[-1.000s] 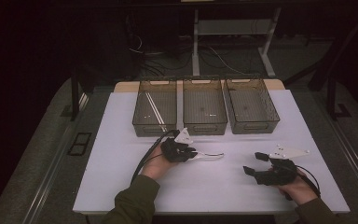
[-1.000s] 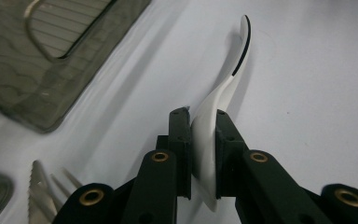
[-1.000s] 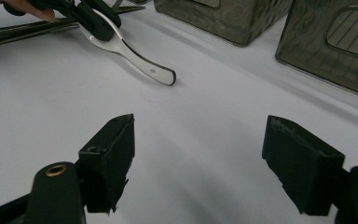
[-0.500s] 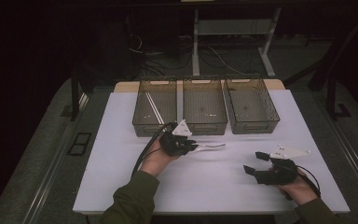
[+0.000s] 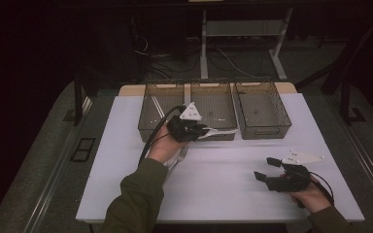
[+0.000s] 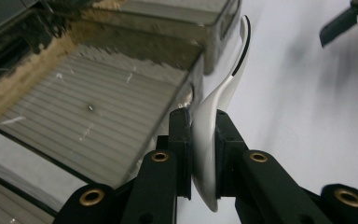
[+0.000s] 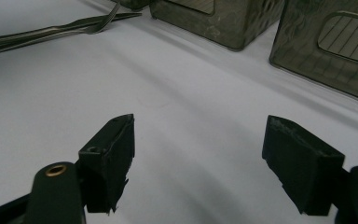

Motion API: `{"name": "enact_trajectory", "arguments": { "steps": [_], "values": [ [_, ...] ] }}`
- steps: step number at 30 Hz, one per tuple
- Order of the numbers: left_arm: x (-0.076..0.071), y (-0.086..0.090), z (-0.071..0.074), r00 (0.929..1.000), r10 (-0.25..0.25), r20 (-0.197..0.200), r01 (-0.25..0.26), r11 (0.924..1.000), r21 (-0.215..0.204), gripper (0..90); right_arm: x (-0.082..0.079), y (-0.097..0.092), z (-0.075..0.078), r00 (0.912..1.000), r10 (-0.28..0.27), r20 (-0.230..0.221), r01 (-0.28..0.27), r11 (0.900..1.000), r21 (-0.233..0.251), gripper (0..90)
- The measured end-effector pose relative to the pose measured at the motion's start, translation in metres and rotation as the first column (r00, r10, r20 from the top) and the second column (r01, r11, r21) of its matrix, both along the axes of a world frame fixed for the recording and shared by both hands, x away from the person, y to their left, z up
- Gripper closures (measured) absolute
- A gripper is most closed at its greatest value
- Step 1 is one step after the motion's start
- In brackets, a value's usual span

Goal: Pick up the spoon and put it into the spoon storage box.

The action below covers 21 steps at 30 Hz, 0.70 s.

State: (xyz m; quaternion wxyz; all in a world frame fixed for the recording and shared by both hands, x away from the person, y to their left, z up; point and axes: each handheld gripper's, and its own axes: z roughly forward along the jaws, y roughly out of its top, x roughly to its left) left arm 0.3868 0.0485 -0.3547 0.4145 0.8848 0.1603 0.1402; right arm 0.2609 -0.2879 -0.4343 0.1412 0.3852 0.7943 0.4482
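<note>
My left gripper [image 5: 205,130] is shut on a white plastic utensil [image 5: 219,132] and holds it at the front wall of the middle bin [image 5: 216,97]. In the left gripper view the utensil [image 6: 233,79] curves up between the jaws of the left gripper [image 6: 203,128], beside the bin's front corner, with the ribbed bin floor [image 6: 98,107] to its left. My right gripper [image 5: 266,169] rests low at the table's front right, open and holding nothing. The right gripper [image 7: 198,140] has bare white table between its jaws.
Three smoky see-through bins stand in a row at the back: left [image 5: 150,114], middle, and right [image 5: 284,114]. A metal fork [image 7: 74,28] and another metal utensil [image 5: 181,156] lie on the white table [image 5: 223,189] under the left hand. Two bins [image 7: 214,18] [image 7: 335,51] stand ahead of the right gripper.
My left gripper has moved away from me toward the bins, carrying the white utensil up to the middle bin's front. The right gripper has stayed put.
</note>
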Motion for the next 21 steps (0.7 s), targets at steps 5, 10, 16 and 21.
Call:
{"name": "enact_trajectory", "arguments": {
  "steps": [5,10,16,21],
  "values": [
    [0.016,-0.005,0.008,0.9999,0.007,0.010,-0.007,0.9999,0.013,80.1,0.000,0.000,0.000,1.0000,0.000,-0.001,0.000,1.0000,0.000,25.3],
    [0.033,-0.006,0.009,0.9996,0.027,0.010,-0.027,0.9995,0.017,80.0,0.000,0.000,0.000,1.0000,0.000,-0.002,0.000,1.0000,0.003,25.3],
    [0.046,-0.008,0.004,0.9996,0.028,0.004,-0.028,0.9985,0.047,80.0,0.000,-0.001,0.000,1.0000,0.004,-0.001,-0.004,0.9999,0.011,25.3],
    [0.053,-0.009,-0.003,0.9994,0.034,-0.008,-0.033,0.9978,0.056,79.9,-0.001,0.002,0.000,0.9995,-0.026,0.016,0.026,0.9996,-0.007,24.7]
  ]
}}
